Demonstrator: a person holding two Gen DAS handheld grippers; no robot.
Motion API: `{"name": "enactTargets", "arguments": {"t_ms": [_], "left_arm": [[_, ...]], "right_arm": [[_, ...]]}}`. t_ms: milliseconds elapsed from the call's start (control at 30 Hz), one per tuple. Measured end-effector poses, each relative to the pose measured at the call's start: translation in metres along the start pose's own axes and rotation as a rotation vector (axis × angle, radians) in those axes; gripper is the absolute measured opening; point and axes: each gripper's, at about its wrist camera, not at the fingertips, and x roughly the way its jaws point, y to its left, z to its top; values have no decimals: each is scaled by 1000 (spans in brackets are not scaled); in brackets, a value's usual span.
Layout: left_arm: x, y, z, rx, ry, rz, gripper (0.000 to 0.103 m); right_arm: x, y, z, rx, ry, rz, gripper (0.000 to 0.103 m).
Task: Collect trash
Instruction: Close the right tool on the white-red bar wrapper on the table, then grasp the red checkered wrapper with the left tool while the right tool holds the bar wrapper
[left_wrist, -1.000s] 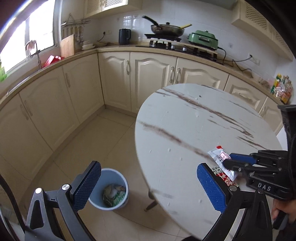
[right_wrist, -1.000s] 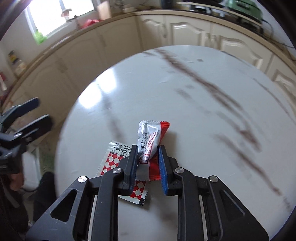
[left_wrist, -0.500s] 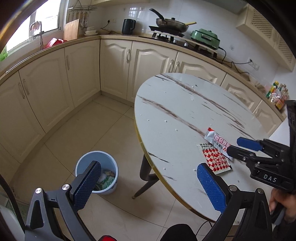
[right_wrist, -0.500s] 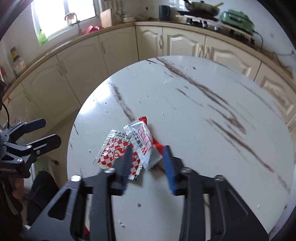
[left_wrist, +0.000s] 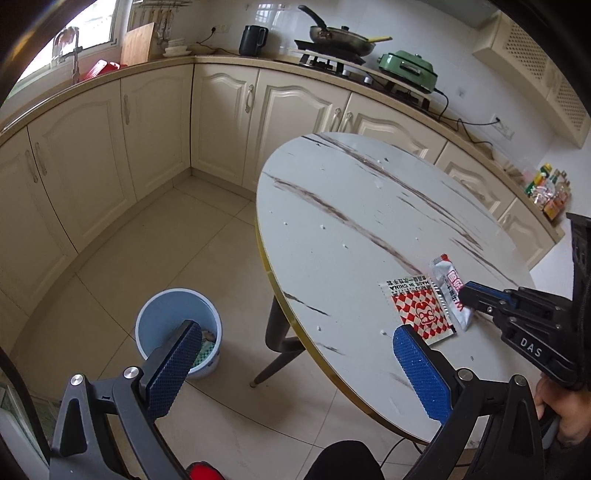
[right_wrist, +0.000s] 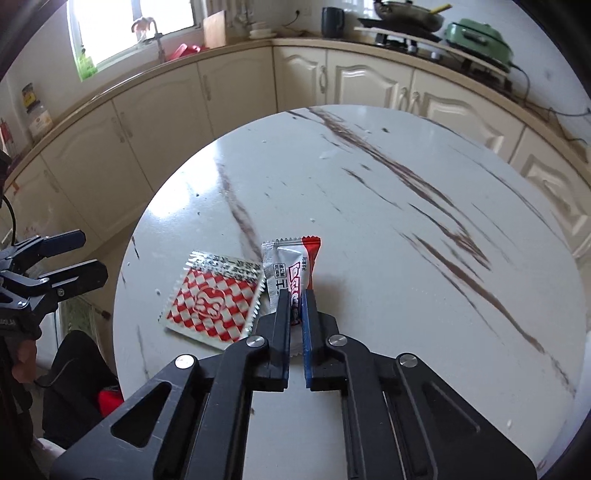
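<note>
A cream kitchen surrounds the marble table (right_wrist: 369, 229). The left gripper (left_wrist: 295, 362) hangs wide apart above the blue bin (left_wrist: 177, 325). The checkered packet (right_wrist: 214, 299) lies flat beside 1 silver wrapper (right_wrist: 288, 266), which the right gripper (right_wrist: 295, 295) has just closed on; slick foil could slip during lifting.

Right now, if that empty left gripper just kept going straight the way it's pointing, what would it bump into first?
Probably the floor tiles beside the round table: the open left gripper points down between the blue bin and the table leg. Depth is uncertain.
</note>
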Motion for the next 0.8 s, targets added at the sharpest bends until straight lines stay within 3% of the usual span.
{"name": "enactTargets", "arguments": {"t_ms": [300, 400, 533, 700, 800], "left_arm": [[11, -9, -6, 11, 12, -7, 102], [19, -6, -8, -30, 41, -45, 102], [28, 1, -14, -86, 59, -98, 93], [30, 2, -14, -96, 64, -207, 53], [18, -3, -12, -32, 21, -125, 33]], "right_arm": [[1, 38, -2, -26, -3, 65, 6], [4, 50, 0, -15, -4, 86, 6], [7, 62, -3, 2, -13, 96, 6], [7, 62, -7, 42, -28, 127, 6], [7, 65, -9, 54, -41, 133, 6]]}}
